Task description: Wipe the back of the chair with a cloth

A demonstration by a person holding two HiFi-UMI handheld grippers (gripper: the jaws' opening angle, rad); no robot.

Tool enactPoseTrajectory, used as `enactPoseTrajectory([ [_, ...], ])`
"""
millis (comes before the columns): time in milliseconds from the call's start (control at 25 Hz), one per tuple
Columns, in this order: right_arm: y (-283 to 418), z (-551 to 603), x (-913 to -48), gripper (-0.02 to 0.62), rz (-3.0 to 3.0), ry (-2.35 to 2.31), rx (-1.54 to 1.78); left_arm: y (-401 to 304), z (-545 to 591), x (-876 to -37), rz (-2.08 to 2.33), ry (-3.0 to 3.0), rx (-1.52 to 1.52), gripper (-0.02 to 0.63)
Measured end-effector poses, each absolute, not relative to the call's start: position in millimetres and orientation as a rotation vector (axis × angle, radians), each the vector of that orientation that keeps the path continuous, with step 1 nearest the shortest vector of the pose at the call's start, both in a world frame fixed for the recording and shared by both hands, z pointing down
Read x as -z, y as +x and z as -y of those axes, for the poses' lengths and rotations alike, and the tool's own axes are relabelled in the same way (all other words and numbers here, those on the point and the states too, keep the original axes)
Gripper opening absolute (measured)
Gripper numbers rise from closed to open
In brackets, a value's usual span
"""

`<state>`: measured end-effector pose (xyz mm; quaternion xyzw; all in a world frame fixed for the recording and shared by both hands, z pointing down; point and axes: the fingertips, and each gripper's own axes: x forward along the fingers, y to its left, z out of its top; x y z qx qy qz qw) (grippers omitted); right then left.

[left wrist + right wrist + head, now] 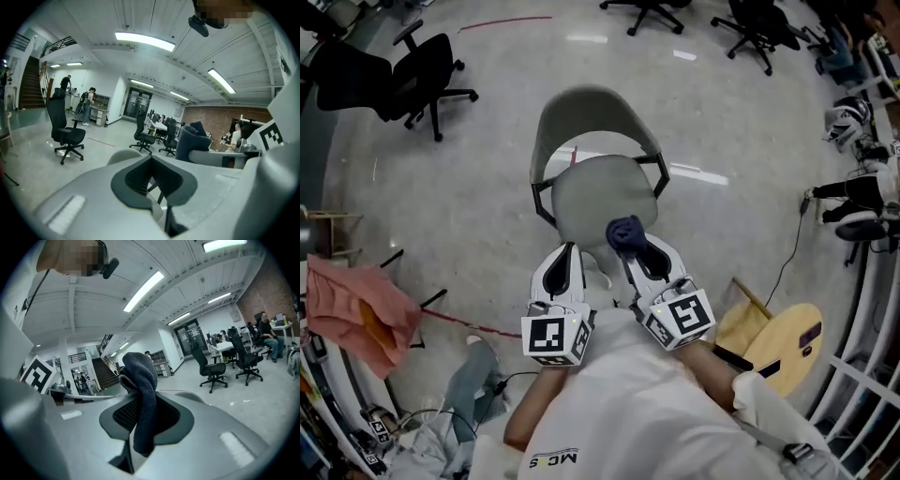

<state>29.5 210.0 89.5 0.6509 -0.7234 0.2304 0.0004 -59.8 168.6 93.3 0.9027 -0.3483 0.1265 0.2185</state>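
Note:
A grey chair stands just ahead of me in the head view, its curved back (592,105) on the far side and its round seat (602,199) nearer. Over the seat's near edge my right gripper (630,240) is shut on a dark blue cloth (625,232). In the right gripper view the cloth (142,390) bunches above the jaws and hangs down between them, at the right gripper (140,423). My left gripper (571,250) hovers beside it at the seat's near left, shut with nothing in it. The left gripper view looks past the left gripper (152,180) to the chair back (123,156).
Black office chairs (394,73) stand at the far left and along the top. A pink cloth (352,305) hangs at the left. A round wooden stool (787,347) and a white railing (862,375) are at the right. People stand far off by desks.

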Motion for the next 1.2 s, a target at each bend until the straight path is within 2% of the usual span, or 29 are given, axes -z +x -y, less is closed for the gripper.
enactPoseTrajectory([
  [200, 34.2, -172.6, -110.7, 0.084, 2.262, 2.04, -0.749, -69.1, -134.3, -105.6, 1.036, 2.455, -0.38, 0.0],
  [1200, 131.8, -75.4, -212.0, 0.084, 2.149, 2.056, -0.832, 2.7, -58.9, -196.0, 1.036, 2.374, -0.482, 0.0],
])
